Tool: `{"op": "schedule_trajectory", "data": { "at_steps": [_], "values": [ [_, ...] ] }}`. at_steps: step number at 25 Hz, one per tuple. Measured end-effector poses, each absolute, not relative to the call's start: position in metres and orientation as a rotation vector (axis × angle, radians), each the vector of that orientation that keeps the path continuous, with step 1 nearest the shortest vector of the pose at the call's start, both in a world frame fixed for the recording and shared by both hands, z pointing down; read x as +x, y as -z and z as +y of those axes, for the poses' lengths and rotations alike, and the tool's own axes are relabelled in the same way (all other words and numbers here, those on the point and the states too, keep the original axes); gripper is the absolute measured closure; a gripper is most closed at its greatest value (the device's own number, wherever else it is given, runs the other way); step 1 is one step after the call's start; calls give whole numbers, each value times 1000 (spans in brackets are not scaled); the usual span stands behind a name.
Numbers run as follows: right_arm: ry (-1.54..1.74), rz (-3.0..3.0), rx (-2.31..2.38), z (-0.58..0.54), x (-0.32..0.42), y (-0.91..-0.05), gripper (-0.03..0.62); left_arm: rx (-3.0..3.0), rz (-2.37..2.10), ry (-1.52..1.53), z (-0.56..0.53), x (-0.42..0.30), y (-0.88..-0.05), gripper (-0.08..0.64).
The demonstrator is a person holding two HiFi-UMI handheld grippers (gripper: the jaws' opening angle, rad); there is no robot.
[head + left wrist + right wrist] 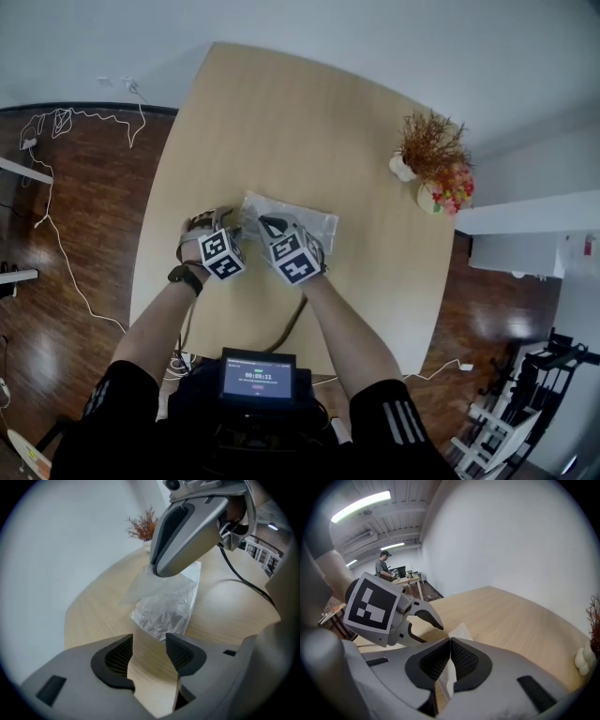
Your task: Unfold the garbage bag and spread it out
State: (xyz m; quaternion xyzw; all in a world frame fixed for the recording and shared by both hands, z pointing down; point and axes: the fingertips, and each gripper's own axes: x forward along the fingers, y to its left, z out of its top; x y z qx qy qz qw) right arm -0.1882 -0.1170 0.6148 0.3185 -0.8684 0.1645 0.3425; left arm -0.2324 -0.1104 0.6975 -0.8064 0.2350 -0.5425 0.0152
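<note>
A translucent, crumpled garbage bag (pixel 298 217) lies partly folded on the light wooden table (pixel 262 122). My right gripper (pixel 268 225) is at the bag's near left corner, shut on a thin edge of film (pixel 458 633) that sticks out past its closed jaws. In the left gripper view the right gripper (pixel 187 531) lifts that corner of the bag (pixel 166 604) a little off the table. My left gripper (pixel 149 641) hovers just left of the bag, jaws open, with only bare table between them. It also shows in the right gripper view as the left gripper (pixel 423 620).
A vase of dried twigs (pixel 431 145) and a pot of coloured flowers (pixel 448 195) stand near the table's right edge. A tablet screen (pixel 257 377) sits at my waist. Cables (pixel 56 225) run over the wooden floor at left. A person (pixel 384 566) stands at a far desk.
</note>
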Motion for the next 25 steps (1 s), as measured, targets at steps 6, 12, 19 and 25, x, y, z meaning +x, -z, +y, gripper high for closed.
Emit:
{"op": "schedule_trajectory", "data": {
  "at_steps": [6,12,19,25],
  "values": [
    [-426,-2251,908,-118,-164,-605,566,-2481,692,1692,-110,-230,-699,334],
    [-449,-2237,983,-115,-139,-597,566,-2474,683,1696,-110,-228,-700,337],
    [-456,-2223,1058,-114,-104,-591,566,-2476,660,1710,-109,-225,-702,360],
    [-426,-2208,1114,-117,-70,-595,566,-2470,673,1732,-113,-225,-702,348]
  ]
}}
